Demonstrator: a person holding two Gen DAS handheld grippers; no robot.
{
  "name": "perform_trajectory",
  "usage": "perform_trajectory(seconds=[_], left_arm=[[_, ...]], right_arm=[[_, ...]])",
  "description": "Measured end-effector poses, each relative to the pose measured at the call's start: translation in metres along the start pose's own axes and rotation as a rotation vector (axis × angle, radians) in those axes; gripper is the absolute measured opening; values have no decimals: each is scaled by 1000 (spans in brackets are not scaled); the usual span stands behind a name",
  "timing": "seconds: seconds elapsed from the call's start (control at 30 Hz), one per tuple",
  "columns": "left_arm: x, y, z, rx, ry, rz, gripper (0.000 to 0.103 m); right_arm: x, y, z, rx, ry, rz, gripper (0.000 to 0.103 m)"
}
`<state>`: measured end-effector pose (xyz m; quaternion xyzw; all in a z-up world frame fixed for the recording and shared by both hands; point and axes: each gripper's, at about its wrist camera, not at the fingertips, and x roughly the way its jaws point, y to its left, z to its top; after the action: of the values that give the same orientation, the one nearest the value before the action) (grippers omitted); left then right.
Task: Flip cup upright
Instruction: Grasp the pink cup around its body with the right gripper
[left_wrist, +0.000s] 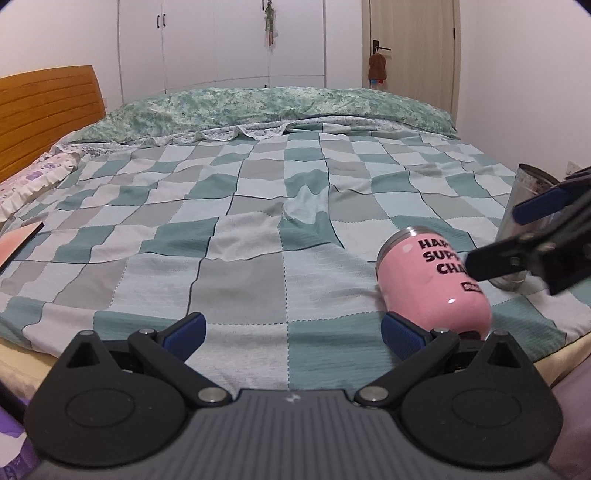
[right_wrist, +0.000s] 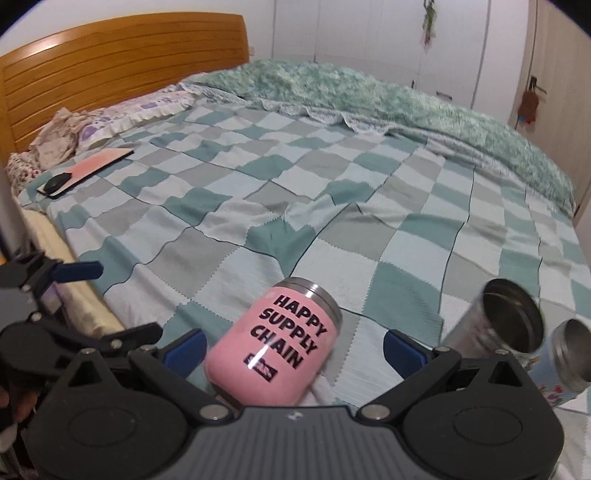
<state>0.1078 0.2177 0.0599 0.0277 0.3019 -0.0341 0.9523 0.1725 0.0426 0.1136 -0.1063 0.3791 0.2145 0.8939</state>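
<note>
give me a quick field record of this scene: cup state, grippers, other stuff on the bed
surface: checkered bedspread on a bed
target: pink cup, printed HAPPY SUPPLY CHAIN
cup state: lying on its side, steel rim pointing away from the camera
right gripper: open, fingers either side of the cup, not closed on it
left gripper: open, holding nothing, cup just beyond its right finger
other cups: steel cup and floral cup to the right of the pink one
also on bed: pink pad with a black mouse, near the pillow

Home bedroom: bed (left_wrist: 258, 206) with checked cover, wooden headboard (right_wrist: 122, 62) at 10 o'clock, white wardrobe (left_wrist: 221, 40) at 12 o'clock.
</note>
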Motion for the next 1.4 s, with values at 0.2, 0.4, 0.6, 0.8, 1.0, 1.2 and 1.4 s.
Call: perform_trajectory(seconds=[0.2, 0.4, 0.6, 0.8, 1.0, 1.2, 1.4], left_arm=[[12, 9, -8, 7, 1, -23, 103], [22, 16, -9, 6, -11, -48, 103], [31, 20, -9, -2, -18, -66, 103], [38, 22, -9, -3, -13, -77, 103], [41, 25, -10, -6, -8, -77, 103], [43, 27, -9, -12, -8, -69, 103], [36, 26, -7, -15, -15, -67, 103]], right_arm=[[40, 5, 5, 41, 69, -25, 97], [69, 6, 11, 63, 111, -54, 97], [86, -1, 18, 130, 150, -39, 96], [115, -11, 19, 264, 244, 1, 92], [129, -16, 19, 345, 277, 5, 89], [126, -22, 18, 388, 268, 16, 88], [101, -22, 14, 361, 162, 61, 87]])
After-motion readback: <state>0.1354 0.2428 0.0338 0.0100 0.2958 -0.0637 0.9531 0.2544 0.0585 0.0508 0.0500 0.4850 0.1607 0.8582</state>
